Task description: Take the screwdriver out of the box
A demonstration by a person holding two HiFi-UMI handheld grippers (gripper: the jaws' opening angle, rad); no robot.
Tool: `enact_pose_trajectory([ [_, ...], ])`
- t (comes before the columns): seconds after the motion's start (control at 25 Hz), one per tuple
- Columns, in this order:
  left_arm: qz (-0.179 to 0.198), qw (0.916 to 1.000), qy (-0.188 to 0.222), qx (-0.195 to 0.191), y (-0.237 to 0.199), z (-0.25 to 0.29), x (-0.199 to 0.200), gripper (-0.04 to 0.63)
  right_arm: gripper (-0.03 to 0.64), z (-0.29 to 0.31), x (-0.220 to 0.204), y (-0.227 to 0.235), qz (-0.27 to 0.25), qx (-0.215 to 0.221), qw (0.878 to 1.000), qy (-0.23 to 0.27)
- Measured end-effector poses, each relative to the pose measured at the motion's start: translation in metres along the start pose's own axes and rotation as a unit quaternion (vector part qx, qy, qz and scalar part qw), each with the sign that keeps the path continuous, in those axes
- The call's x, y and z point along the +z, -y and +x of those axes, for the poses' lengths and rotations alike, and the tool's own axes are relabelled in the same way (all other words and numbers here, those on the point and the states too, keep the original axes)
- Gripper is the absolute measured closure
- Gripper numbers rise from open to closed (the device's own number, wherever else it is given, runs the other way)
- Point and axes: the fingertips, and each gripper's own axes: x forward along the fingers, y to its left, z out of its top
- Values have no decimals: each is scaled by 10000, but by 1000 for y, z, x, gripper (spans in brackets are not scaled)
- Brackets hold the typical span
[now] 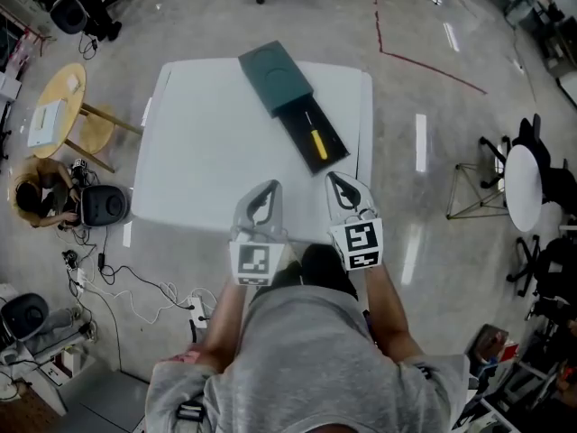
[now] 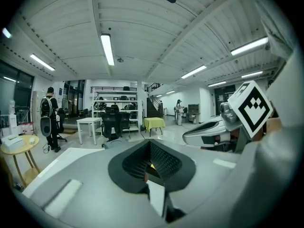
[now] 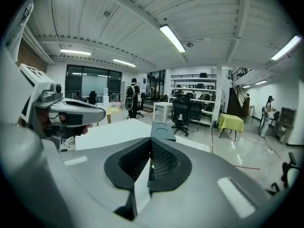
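Starting at the left gripper (image 2: 150, 146): pressed shut, pad to pad, nothing pinched. Same for the right gripper (image 3: 148, 148), closed tight and empty. Probably just carried that way, with no grab due yet. Hovering side by side at the near edge of the white table (image 1: 207, 152), pointed forward and a bit down toward the work.

Further out, on the far right part of that table: a dark green box (image 1: 275, 75) with its inner tray (image 1: 332, 133) slid out toward the near side, so no lid to fight with. Lying lengthwise in that tray: the screwdriver (image 1: 315, 141), yellow handle at the near end, nicely exposed. Closer to the right gripper, so guessing a right-side pick. Will need opening up first before clamping on the handle.
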Motion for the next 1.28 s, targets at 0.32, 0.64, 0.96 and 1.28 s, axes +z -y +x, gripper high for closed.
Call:
enact_pose_trajectory([
  [0.32,-155,9998,-103,-3,-22,28,-10,583,612,34,-8,13,28,-1,9994,-343],
  [0.64,-281,9991,-321,62,-40,74,-21,583,612,85,-16,42,94,153,9973,-711],
  [0.96,-474,9964,-680,174,-63,120,-48,583,612,144,-47,60,49,474,9888,-1414],
  [1.28,-619,9933,-977,77,-73,156,-77,583,612,185,-87,69,171,592,9733,-2213],
])
